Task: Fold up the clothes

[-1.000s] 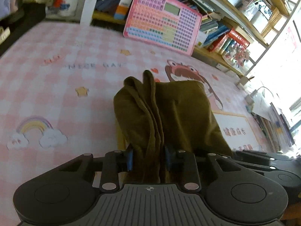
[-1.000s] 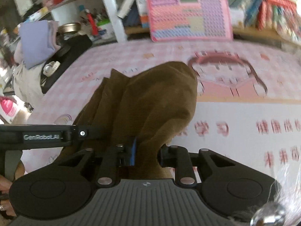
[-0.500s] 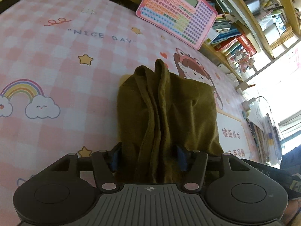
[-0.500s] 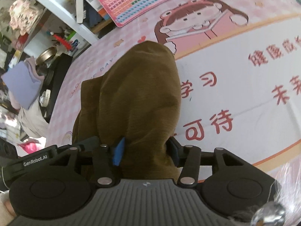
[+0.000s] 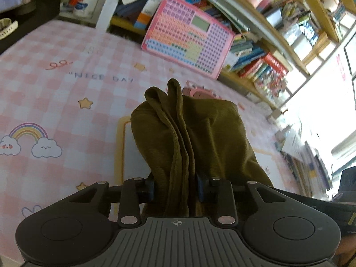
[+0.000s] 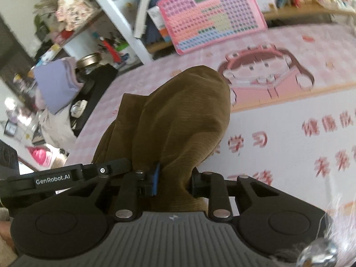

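Note:
An olive-brown garment is bunched into folds and hangs between both grippers above the pink mat. My left gripper is shut on a thick bundle of its layers. My right gripper is shut on the same garment, a little to the right of the left one, whose black body shows at the left of the right wrist view. The fingertips of both are hidden in the cloth.
A pink checked play mat with rainbow, stars and a cartoon girl covers the surface. A pink toy keyboard board leans on bookshelves at the back. A purple cloth and clutter lie at the left.
Both grippers opened a little half a second ago and have closed on the garment again. The cameras tilted down toward the mat, then back up.

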